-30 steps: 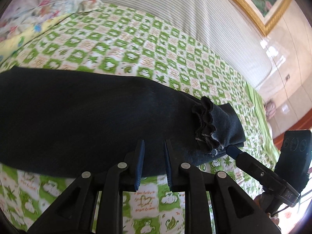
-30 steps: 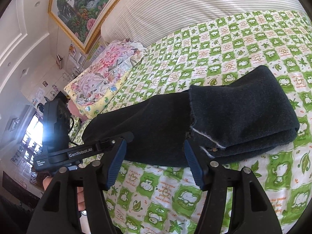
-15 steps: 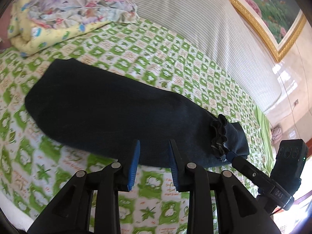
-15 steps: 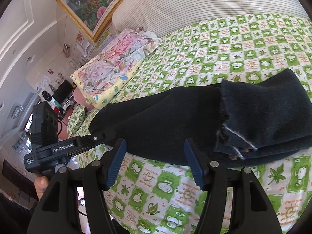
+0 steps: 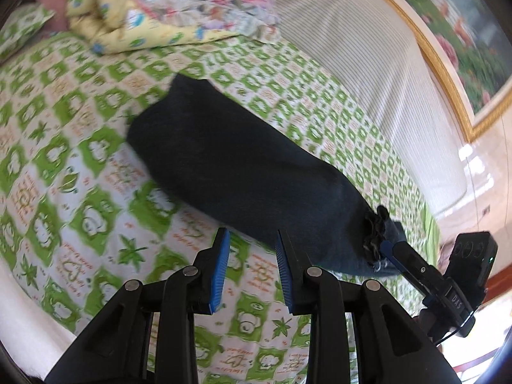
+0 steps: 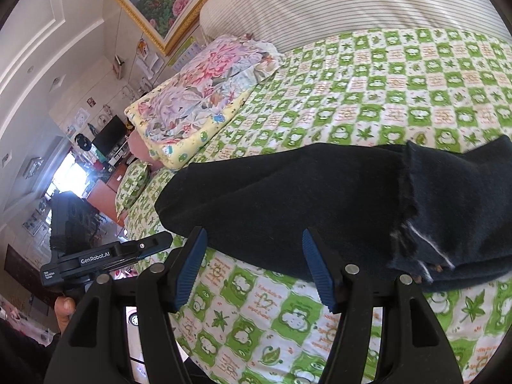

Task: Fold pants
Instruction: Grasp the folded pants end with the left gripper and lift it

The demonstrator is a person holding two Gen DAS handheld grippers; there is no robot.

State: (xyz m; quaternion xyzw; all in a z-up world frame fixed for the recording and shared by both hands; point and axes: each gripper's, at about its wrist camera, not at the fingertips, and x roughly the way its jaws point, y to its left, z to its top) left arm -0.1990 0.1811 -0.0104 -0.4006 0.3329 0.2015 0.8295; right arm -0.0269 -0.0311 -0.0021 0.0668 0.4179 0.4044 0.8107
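Observation:
Dark navy pants lie folded in a long band on the green-and-white checked bedsheet; they also show in the right wrist view. The frayed hem end lies folded over the thicker end. My left gripper is open and empty, just in front of the pants' near edge. My right gripper is open and empty at the same near edge. The right gripper also shows in the left wrist view, its tip at the ruffled hem. The left gripper shows in the right wrist view.
A folded floral quilt lies at the head end of the bed. A striped headboard and a gold-framed painting stand behind. The bed's near edge is close to my grippers. Room furniture lies beyond the bed.
Both grippers have pulled back and away from the pants. The left view has swung so more of the sheet and the quilt show. The left jaws have opened a little wider.

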